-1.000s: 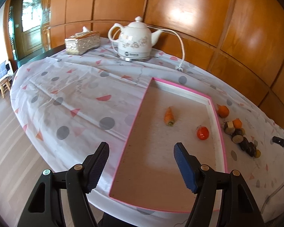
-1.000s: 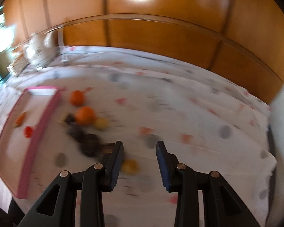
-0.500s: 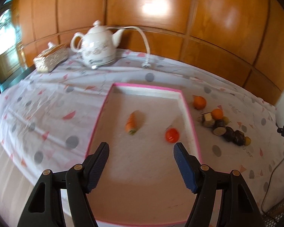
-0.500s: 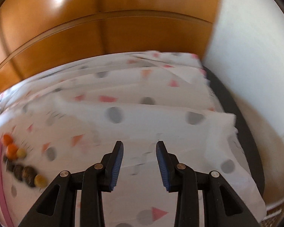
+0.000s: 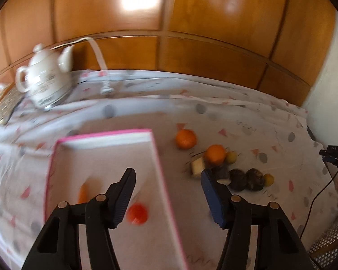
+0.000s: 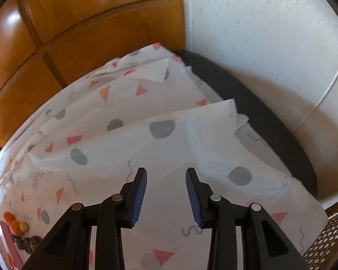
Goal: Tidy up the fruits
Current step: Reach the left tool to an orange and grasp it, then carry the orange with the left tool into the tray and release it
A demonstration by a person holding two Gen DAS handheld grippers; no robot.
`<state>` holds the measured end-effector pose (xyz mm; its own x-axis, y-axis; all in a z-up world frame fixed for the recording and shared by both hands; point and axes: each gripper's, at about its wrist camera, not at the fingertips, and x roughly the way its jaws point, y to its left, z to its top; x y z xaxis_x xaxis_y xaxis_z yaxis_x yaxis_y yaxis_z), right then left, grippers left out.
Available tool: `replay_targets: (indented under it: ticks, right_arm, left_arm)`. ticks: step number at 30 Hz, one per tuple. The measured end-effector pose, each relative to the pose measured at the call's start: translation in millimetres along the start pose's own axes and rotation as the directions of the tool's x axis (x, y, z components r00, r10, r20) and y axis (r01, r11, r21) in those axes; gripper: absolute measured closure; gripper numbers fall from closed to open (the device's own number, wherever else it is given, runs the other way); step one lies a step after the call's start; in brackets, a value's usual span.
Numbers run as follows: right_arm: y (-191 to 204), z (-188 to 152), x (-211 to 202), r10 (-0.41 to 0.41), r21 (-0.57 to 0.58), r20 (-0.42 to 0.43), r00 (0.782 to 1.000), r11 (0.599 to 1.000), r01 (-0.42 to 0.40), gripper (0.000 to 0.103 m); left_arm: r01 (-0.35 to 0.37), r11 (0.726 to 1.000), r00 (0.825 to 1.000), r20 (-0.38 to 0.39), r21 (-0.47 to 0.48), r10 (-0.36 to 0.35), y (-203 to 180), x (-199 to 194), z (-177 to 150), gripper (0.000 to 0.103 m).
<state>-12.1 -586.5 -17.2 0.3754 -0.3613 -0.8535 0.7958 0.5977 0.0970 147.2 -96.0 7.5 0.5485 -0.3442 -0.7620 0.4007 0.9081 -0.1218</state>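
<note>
A pink-rimmed white tray lies on the patterned tablecloth. A carrot and a red tomato lie in it. Right of the tray sit two oranges, a pale cut piece, dark round fruits and small yellow ones. My left gripper is open and empty above the tray's right rim. My right gripper is open and empty over bare cloth, far from the fruits at its lower left.
A white kettle with a cord and plug stands at the back left beside a decorated box. Wood panelling runs behind the table. The dark table edge and a white wall lie to the right. A black device sits at the far right.
Both views have swung to the right. The fruit pile has come closer to my left gripper's right finger. The right gripper now faces the table's far right corner. Both stay open.
</note>
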Motion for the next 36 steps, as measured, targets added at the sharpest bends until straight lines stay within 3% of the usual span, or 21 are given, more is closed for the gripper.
replay_targets:
  ticks: [10, 18, 21, 24, 27, 36]
  right_arm:
    - [-22.4, 5.7, 6.0, 0.007, 0.108, -0.015, 1.0, 0.994, -0.006, 0.067]
    - [-33.8, 7.6, 3.8, 0.02, 0.167, -0.001, 1.0, 0.986, -0.019, 0.067]
    - [-34.8, 7.8, 2.7, 0.013, 0.172, 0.008, 1.0, 0.985, -0.015, 0.067]
    - [-36.9, 8.0, 3.0, 0.011, 0.182, 0.01, 1.0, 0.983, -0.013, 0.067]
    - [-37.8, 8.4, 5.1, 0.012, 0.184, 0.005, 1.0, 0.983, -0.013, 0.067]
    - [-38.5, 6.6, 7.7, 0.011, 0.184, -0.005, 1.0, 0.983, -0.01, 0.067]
  left_arm:
    - [0.037, 0.994, 0.994, -0.101, 0.105, -0.026, -31.7, 78.5, 47.0, 0.056]
    - [0.018, 0.991, 0.979, -0.203, 0.133, 0.01, -31.5, 134.2, 56.8, 0.057]
    - [0.011, 0.992, 0.972, -0.232, 0.126, 0.019, -30.2, 149.7, 55.6, 0.063]
    - [0.002, 0.991, 0.978, -0.208, 0.133, 0.026, -31.8, 149.9, 54.2, 0.064]
    - [0.028, 0.996, 0.982, -0.189, 0.081, -0.012, -27.6, 141.9, 51.4, 0.064]
    - [0.05, 0.998, 0.995, -0.081, -0.042, -0.053, -4.1, 85.3, 48.5, 0.064]
